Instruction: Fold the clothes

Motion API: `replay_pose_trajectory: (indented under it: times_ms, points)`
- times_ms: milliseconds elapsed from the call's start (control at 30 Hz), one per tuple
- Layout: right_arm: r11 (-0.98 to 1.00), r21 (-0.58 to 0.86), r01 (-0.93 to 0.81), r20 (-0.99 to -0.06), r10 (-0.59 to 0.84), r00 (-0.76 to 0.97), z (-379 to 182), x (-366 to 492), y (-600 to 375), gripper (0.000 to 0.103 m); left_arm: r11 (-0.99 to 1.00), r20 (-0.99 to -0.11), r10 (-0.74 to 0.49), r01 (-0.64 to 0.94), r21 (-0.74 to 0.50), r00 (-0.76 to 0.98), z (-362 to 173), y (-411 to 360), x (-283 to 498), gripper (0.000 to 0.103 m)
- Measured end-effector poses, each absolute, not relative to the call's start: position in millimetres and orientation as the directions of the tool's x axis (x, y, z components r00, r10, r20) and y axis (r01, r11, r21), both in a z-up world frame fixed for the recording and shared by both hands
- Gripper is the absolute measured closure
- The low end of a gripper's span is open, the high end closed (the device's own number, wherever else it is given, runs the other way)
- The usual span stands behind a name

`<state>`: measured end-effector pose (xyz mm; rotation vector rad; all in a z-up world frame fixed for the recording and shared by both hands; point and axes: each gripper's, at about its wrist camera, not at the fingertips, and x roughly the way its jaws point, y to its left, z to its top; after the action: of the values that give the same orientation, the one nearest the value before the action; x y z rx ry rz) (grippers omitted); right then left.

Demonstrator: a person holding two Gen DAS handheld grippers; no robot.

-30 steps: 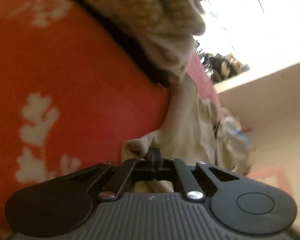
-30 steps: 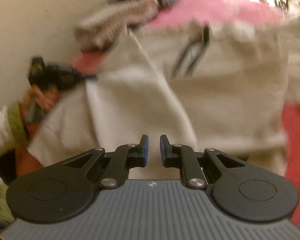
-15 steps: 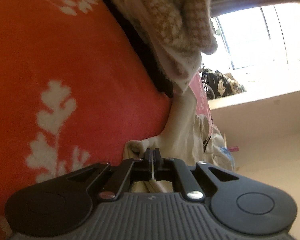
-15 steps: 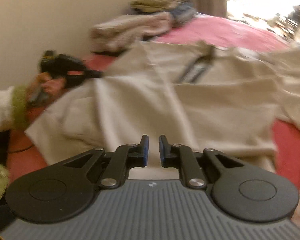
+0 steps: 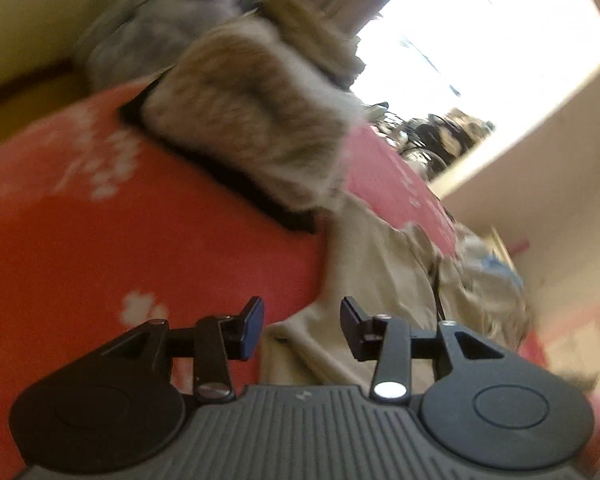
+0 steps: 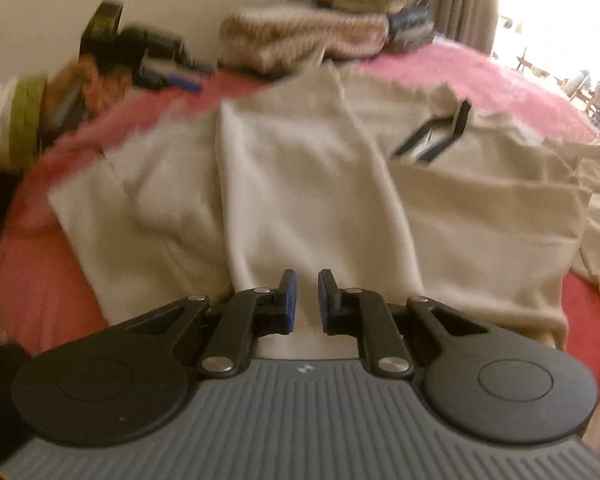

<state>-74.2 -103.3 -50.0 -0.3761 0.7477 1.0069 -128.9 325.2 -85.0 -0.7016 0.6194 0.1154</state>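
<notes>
Beige cotton-looking garment (image 6: 300, 184) lies spread on a red-pink fleece bed cover (image 5: 148, 248), one panel already lying doubled over down the middle; black strap or trim piece (image 6: 432, 136) on it at about 1 o'clock from the right tongs. Garment fills centre of right wrist view; in left wrist view its edge (image 5: 364, 288) runs from 6 toward 2 o'clock.

Left tongs (image 5: 302, 326): jaws wide apart, nothing between them, hovering just over the garment's near corner. Right tongs (image 6: 307, 300): narrow gap, nothing gripped, cloth directly beneath. Left hand (image 6: 80, 84) with green cuff visible at 10 o'clock in right view, blurred.

Stack of folded knitwear, tan-and-cream checked (image 6: 304, 36), sits at 12 o'clock against the wall, well apart from the tongs.

Handling judgement: light, limp woven fabric, no stiffness, will sag and crease when lifted; low-slip on fleece so it drags and bunches rather than slides. Best hold is a hem or corner, both layers pinched at the fold edge, not mid-panel. Strap could snag. Partly folded state fits either mid-fold or smoothing after a fold; cannot tell which.
</notes>
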Motion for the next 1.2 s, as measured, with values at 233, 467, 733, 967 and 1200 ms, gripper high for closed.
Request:
replay_pose_trajectory:
  times_ms: [233,467,733,967,1200]
  points:
    - [0.543,0.055,-0.838,-0.681,0.634,0.366,-48,-56,-85,0.092,0.965,-0.642,-0.141,-0.040,-0.260,0.754,-76,244,-103,0.062]
    - [0.515,0.069,-0.855,-0.734,0.606,0.306,-88,-60,-77,0.092,0.991,-0.700,-0.105,0.012,-0.136,0.706,-112,232,-114,0.062]
    - [0.510,0.055,-0.858,-0.774,0.565,0.286,-103,-66,-74,0.091,0.987,-0.715,-0.078,-0.044,-0.152,0.695,-100,241,-128,0.060]
    - [0.571,0.118,-0.812,-0.699,0.629,0.340,-60,-54,-80,0.089,0.975,-0.620,-0.138,-0.005,-0.224,0.773,-64,234,-141,0.060]
    - [0.682,0.090,-0.726,-0.753,0.523,0.399,-88,-13,-68,0.090,0.966,-0.687,-0.213,0.044,-0.255,0.695,-91,191,-104,0.060]
